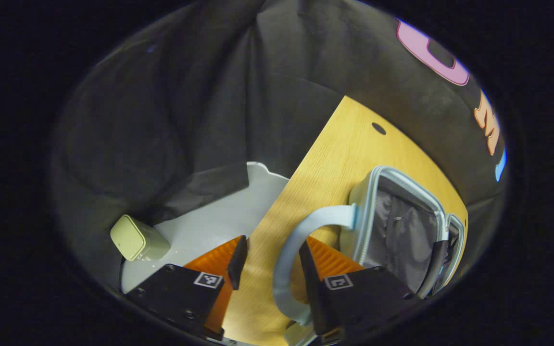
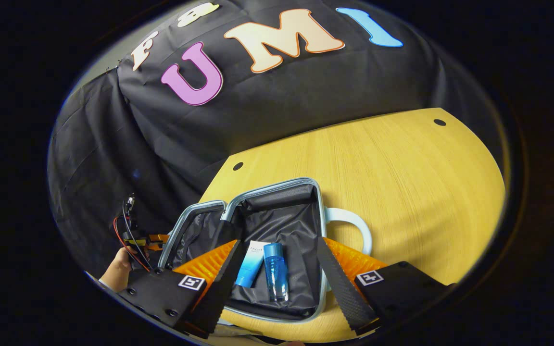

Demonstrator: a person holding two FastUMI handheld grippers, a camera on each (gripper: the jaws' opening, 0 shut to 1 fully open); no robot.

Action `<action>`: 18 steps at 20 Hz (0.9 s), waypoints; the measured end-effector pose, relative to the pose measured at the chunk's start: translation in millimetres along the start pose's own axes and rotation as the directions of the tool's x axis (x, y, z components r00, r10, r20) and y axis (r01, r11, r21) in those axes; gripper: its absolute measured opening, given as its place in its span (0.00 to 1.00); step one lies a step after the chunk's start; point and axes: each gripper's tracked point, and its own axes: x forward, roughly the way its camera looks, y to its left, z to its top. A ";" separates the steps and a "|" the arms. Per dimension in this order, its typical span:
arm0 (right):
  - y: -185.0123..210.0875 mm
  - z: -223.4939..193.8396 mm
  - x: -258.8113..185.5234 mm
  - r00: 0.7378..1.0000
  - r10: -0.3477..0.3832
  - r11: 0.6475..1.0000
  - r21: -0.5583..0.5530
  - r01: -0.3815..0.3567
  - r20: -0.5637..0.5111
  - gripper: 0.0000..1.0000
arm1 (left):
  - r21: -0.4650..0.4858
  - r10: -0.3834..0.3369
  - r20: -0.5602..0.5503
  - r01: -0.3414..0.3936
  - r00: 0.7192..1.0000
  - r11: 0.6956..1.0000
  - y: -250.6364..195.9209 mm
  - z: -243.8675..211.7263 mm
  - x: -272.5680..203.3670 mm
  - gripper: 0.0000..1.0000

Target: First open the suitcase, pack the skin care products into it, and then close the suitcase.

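1. The left gripper (image 1: 270, 269) has its jaws spread wide over the wooden table (image 1: 344, 144), clamping nothing — the pale handle loop (image 1: 289, 250) of the suitcase (image 1: 402, 226) curves through the gap, against or just beside the inner face of one finger; whether it touches I cannot tell.
2. Past those fingers the suitcase lies open, grey lining showing.
3. On the far side of the table edge, a small pale-green box (image 1: 137, 238) sits on a light grey floor.
4. The right gripper (image 2: 282, 283) is released too, its fingers wide apart above the open suitcase (image 2: 282, 226).
5. Between them, in the lined compartment, lie a blue bottle (image 2: 275, 269) and a blue-and-white tube (image 2: 252, 264) — side by side, touching or nearly so.
6. A hand (image 2: 118, 274) shows by the suitcase's far half, beside red and black wires.
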 end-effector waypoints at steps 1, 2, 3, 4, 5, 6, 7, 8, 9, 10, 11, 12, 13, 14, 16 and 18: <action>-0.9 0.6 1.1 1.000 -0.001 1.000 -0.001 0.001 0.003 0.98 | 0.028 -0.012 0.023 0.011 1.000 1.000 -1.1 6.2 2.9 0.48; -2.1 3.1 1.2 1.000 -0.002 1.000 -0.001 0.002 0.006 0.98 | 0.048 -0.047 0.024 0.046 0.999 0.998 -11.9 3.9 0.4 0.43; -2.1 4.8 1.4 1.000 0.001 1.000 -0.001 -0.001 0.009 0.98 | 0.056 -0.048 0.005 0.048 0.999 0.997 -15.5 0.8 2.2 0.28; -1.2 5.5 2.2 1.000 0.004 1.000 -0.003 -0.004 0.013 0.98 | 0.075 -0.034 -0.010 0.035 0.999 0.997 -14.7 -0.1 1.2 0.13; -1.4 7.8 2.6 1.000 0.006 1.000 -0.004 -0.006 0.018 0.98 | 0.090 -0.025 0.000 0.025 1.000 0.996 -14.6 2.3 -0.3 0.12; -1.0 10.3 1.8 1.000 0.012 1.000 -0.003 -0.012 0.026 0.98 | 0.102 -0.031 0.021 0.029 0.999 0.994 -19.8 6.9 -5.4 0.10; 0.0 12.0 1.7 0.999 0.017 1.000 -0.008 -0.017 0.035 0.98 | 0.117 -0.036 0.038 0.031 0.999 0.993 -23.5 10.6 -11.2 0.08; -0.3 14.6 0.6 0.999 0.023 1.000 -0.017 -0.022 0.039 0.98 | 0.133 -0.020 0.052 0.013 0.998 0.991 -23.3 13.8 -18.5 0.06; -1.3 16.3 1.0 0.999 0.027 0.999 -0.026 -0.026 0.041 0.98 | 0.153 -0.013 0.070 0.002 0.997 0.988 -24.5 18.0 -25.1 0.05; -3.2 18.5 0.0 0.999 0.032 0.999 -0.035 -0.030 0.044 0.98 | 0.165 -0.016 0.099 -0.001 0.995 0.986 -28.8 24.4 -34.0 0.04; -4.3 24.1 -1.6 0.998 0.037 0.998 -0.045 -0.035 0.056 0.98 | 0.181 -0.020 0.126 -0.003 0.992 0.983 -32.5 29.2 -45.5 0.04; -5.1 29.8 -3.3 0.996 0.044 0.998 -0.058 -0.040 0.074 0.98 | 0.196 -0.023 0.148 -0.006 0.989 0.981 -37.3 35.1 -56.7 0.04; -5.7 34.2 -3.9 0.995 0.055 0.996 -0.073 -0.048 0.088 0.98 | 0.205 -0.030 0.174 -0.006 0.984 0.979 -43.6 40.4 -70.1 0.04; -6.2 35.0 -4.0 0.994 0.066 0.994 -0.089 -0.058 0.090 0.98 | 0.213 -0.039 0.195 -0.003 0.980 0.977 -51.3 46.5 -83.3 0.04; -5.7 32.5 -7.4 0.993 0.088 0.989 -0.124 -0.077 0.081 0.98 | 0.231 -0.046 0.243 -0.011 0.969 0.973 -66.4 56.6 -109.1 0.04; -8.3 31.5 -11.2 0.991 0.105 0.984 -0.154 -0.092 0.081 0.98 | 0.258 -0.051 0.272 -0.022 0.961 0.966 -87.2 58.1 -133.6 0.03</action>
